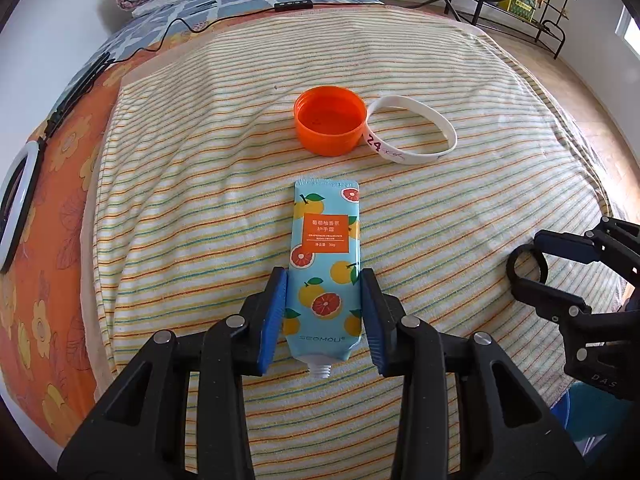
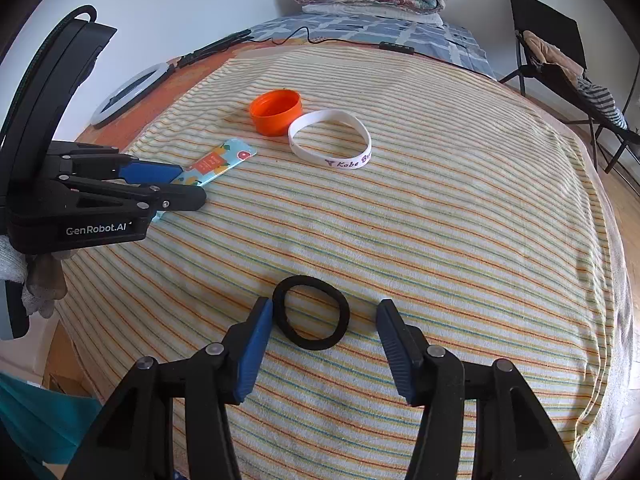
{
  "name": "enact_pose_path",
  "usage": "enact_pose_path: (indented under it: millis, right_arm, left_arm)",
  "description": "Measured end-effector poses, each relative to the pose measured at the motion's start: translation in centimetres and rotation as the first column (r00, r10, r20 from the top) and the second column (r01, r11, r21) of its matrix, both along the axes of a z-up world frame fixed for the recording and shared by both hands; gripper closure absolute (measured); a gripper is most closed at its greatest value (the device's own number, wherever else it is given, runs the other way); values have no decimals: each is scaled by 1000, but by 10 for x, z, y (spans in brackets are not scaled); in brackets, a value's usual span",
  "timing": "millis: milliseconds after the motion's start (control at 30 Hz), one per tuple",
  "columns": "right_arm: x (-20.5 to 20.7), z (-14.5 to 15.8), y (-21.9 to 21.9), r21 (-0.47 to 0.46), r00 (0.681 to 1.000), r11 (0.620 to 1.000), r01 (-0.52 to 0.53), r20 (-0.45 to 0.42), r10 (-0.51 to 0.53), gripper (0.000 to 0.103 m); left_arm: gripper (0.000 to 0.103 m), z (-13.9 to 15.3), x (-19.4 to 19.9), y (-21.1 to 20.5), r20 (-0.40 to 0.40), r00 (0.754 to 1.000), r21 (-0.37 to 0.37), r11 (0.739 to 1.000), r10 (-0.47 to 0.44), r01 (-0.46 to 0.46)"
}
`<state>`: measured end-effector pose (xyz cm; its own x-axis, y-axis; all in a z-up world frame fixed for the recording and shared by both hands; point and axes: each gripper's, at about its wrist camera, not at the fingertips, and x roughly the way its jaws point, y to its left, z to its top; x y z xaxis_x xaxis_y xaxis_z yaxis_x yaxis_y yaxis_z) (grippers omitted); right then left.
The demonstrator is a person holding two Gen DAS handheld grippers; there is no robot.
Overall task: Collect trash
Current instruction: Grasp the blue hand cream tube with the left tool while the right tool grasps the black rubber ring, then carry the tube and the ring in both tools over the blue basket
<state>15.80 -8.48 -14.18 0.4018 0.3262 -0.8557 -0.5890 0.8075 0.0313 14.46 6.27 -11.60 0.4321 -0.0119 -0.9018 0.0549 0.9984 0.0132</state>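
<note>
Left tool [image 1: 324, 276] apparently gripping tube [image 1: 325, 264]

Capless hand-cream tube [image 1: 324, 268] flat on striped cloth, black hair-tie [image 2: 311, 313] nearby.

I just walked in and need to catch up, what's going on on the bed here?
A person is picking small items off a striped cloth on the bed, one handheld gripper in each hand. The left gripper straddles a capless hand cream tube, its pads right at the tube's sides. The right gripper is open around a black hair tie. An orange cap and a white wristband lie untouched farther up.
</note>
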Motion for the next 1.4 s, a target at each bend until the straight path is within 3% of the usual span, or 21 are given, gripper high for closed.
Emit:
enact_pose_path:
  millis: [133, 267, 733, 1033, 1400]
  right_arm:
    - [2, 3, -6, 32, 1000, 999, 8, -22, -8, 82]
    - [1, 7, -14, 55, 999, 998, 26, -23, -24, 86]
    - [-21, 41, -34, 114, 999, 993, 43, 27, -47, 86]
    - [-55, 63, -41, 121, 997, 993, 4, 77, -13, 86]
    - [-101, 66, -56, 145, 998, 989, -23, 62, 14, 86]
  left_arm:
    - [67, 2, -6, -3, 6, 1000, 1, 1000, -5, 5]
    - [67, 7, -12, -6, 18, 1000, -7, 1000, -8, 8]
    - [67, 49, -49, -24, 92, 995, -94, 995, -24, 33]
    - [67, 76, -91, -44, 155, 986, -111, 991, -54, 71]
    - [67, 84, -153, -77, 185, 976, -95, 987, -114, 133]
